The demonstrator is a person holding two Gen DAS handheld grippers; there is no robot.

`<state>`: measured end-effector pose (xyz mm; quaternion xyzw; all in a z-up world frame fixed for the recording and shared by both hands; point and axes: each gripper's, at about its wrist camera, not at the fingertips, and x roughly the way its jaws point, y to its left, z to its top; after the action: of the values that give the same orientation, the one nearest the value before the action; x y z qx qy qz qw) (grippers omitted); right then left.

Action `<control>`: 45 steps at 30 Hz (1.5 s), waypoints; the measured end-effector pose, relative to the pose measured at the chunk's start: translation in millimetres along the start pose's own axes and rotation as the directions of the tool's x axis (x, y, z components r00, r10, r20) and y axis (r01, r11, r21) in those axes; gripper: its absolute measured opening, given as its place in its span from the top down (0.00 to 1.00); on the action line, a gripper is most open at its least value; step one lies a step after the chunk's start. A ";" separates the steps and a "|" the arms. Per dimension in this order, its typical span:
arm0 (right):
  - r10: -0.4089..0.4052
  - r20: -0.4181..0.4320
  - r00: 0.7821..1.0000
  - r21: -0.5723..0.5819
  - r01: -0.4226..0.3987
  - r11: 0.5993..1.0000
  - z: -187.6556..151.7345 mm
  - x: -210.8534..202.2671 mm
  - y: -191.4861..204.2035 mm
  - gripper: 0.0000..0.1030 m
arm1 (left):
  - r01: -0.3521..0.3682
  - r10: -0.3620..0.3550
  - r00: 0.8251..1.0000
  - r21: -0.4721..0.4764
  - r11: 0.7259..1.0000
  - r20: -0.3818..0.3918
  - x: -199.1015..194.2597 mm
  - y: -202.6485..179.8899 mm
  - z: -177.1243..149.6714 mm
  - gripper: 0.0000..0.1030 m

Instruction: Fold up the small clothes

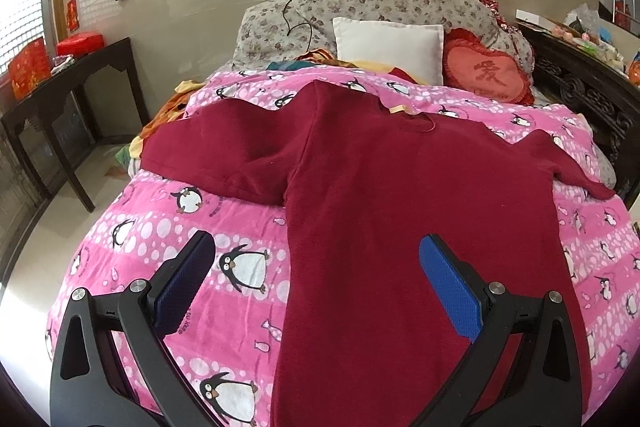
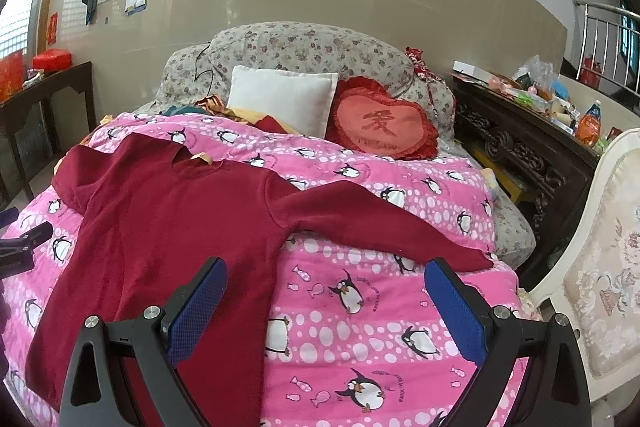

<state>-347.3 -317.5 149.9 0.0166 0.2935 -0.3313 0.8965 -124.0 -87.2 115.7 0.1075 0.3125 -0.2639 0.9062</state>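
1. Far on the bed: white pillow (image 2: 282,95), red heart cushion (image 2: 382,125), floral bedding roll (image 2: 304,47) behind them.
2. Dark counter (image 2: 520,131) to the right, cluttered; cream armchair (image 2: 600,267) near right; dark side counter (image 1: 68,83) to the left.
3. Spread flat on the pink penguin blanket (image 2: 380,307): maroon sweater (image 1: 400,227), long axis near-to-far, neckline far, hem near, sleeves out left and right.
4. Left tongs (image 1: 316,279) wide open, empty, above the sweater's left edge.
5. Right tongs (image 2: 326,303) wide open, empty, above its right edge.
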 end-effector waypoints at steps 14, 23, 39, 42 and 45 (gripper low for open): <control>0.165 -0.048 0.985 0.068 -0.161 0.985 24.5 62.7 44.3 0.04 | 0.052 -0.058 0.997 -0.104 0.993 -0.054 35.8 16.7 15.3 0.00; 0.228 -0.097 0.969 0.067 -0.223 0.973 39.2 121.7 86.8 0.04 | 0.015 -0.031 0.995 -0.160 0.987 -0.094 80.9 34.5 26.7 0.00; 0.274 -0.132 0.953 0.036 -0.272 0.962 55.0 174.5 137.4 0.06 | -0.049 0.025 0.991 -0.186 0.981 -0.130 117.1 67.6 36.8 0.00; 0.275 -0.136 0.952 0.030 -0.273 0.961 55.9 180.6 145.7 0.06 | -0.056 0.030 0.990 -0.192 0.980 -0.136 122.6 71.7 37.5 0.00; 0.286 -0.144 0.947 0.039 -0.284 0.958 56.9 186.4 151.9 0.06 | -0.060 0.032 0.989 -0.194 0.979 -0.142 127.2 74.5 38.5 0.00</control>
<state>-112.9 -320.7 71.8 0.0913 0.3507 -0.1989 0.9106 20.9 -91.0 68.8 0.0422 0.3964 -0.2026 0.8945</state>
